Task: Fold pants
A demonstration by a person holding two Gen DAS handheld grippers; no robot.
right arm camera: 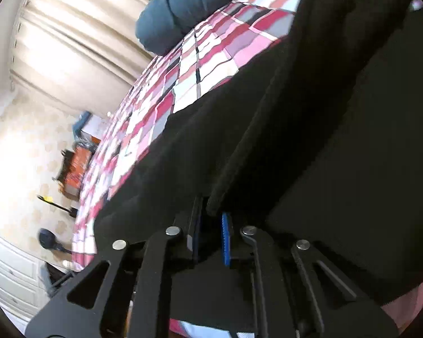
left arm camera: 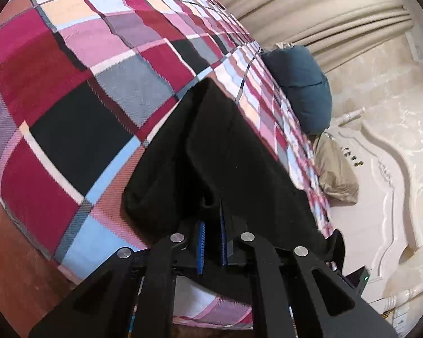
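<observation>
I can't see the fingertips of my left gripper (left arm camera: 211,214); the black pants (left arm camera: 211,146) swallow them. On the right gripper (right arm camera: 210,211), same story. The pants run off the right edge there, and the far floor clutter (right arm camera: 76,166) is blurred.

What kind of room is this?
Most likely a bedroom: a bed with a plaid bedspread, a blue pillow on it, and curtains behind. Black pants lie on the bed.
</observation>
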